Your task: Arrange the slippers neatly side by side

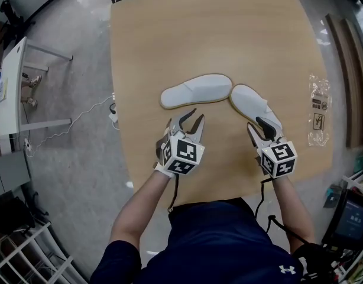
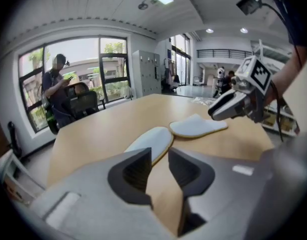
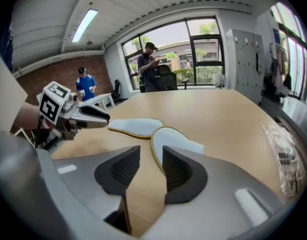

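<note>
Two white slippers with yellow-edged soles lie on the wooden table (image 1: 217, 34). The left slipper (image 1: 196, 91) lies crosswise. The right slipper (image 1: 255, 108) lies slanted, and one end of it nearly touches one end of the left slipper. My left gripper (image 1: 190, 123) hovers just short of the left slipper (image 2: 152, 140), open, with nothing between its jaws. My right gripper (image 1: 259, 129) is at the near end of the right slipper (image 3: 176, 139), open, its pads not pressing on it. The left gripper view also shows the right slipper (image 2: 197, 126).
A clear plastic packet (image 1: 318, 108) lies near the table's right edge. A white cable (image 1: 81, 120) runs over the floor to the left, beside a white desk (image 1: 10, 81). People stand by the far windows (image 3: 148, 64).
</note>
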`<state>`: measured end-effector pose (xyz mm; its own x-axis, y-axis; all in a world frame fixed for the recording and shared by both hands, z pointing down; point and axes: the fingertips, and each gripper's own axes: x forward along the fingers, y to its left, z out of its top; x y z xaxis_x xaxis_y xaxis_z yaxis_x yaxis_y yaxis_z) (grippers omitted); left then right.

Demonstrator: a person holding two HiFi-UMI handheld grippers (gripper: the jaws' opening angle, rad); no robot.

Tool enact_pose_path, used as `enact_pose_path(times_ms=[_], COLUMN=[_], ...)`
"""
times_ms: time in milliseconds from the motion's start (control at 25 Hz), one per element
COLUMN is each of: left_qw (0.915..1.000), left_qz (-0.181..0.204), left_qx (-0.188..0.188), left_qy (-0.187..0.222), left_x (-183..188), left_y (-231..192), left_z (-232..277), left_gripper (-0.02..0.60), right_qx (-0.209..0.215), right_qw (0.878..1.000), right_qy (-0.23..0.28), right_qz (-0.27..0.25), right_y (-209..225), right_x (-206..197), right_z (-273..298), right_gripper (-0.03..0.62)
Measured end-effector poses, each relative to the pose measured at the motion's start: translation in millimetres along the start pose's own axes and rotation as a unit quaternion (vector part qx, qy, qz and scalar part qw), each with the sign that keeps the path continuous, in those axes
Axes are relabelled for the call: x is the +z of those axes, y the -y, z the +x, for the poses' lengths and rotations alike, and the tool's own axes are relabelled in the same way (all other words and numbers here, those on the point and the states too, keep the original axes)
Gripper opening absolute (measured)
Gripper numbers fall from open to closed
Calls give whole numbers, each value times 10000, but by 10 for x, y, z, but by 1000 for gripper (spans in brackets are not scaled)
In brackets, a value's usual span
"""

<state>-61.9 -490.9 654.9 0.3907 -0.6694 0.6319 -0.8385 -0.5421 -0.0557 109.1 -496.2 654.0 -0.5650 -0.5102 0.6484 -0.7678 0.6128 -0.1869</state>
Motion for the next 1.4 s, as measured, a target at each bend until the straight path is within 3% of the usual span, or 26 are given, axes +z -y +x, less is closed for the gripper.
enact_pose_path(times_ms=[120,200,320,400,520,880,1080,1400], left_qw=[9996,9991,9960,9931,9910,9868,9923,9919], left_qz=[263,387,724,878,816,745,-489,-1067], left_qx=[-29,-122,-361,-572,-780,-981,-808,-14], left_qy=[-15,-100,-383,-529,-722,-1049,-802,-693], left_x=[68,136,176,187,115,-106,-154,-402], left_y=[-219,-347,-458,-482,-480,-483,-499,-361], left_z=[141,254,422,519,662,809,730,652], left_gripper=[106,124,161,169,173,176,169,167], right_qx=[-289,-422,-224,71,346,481,404,-161], right_qw=[9963,9857,9701,9713,9758,9743,9861,9951], right_qy=[-58,141,18,-305,-672,-868,-734,-655], right_qz=[-804,-1626,-2415,-2359,-2052,-2022,-1437,-719], right_y=[246,375,434,441,466,524,552,616], right_x=[105,231,239,154,45,-72,-137,-259], right_z=[101,137,236,331,433,516,531,623], right_gripper=[158,160,169,208,268,242,230,225])
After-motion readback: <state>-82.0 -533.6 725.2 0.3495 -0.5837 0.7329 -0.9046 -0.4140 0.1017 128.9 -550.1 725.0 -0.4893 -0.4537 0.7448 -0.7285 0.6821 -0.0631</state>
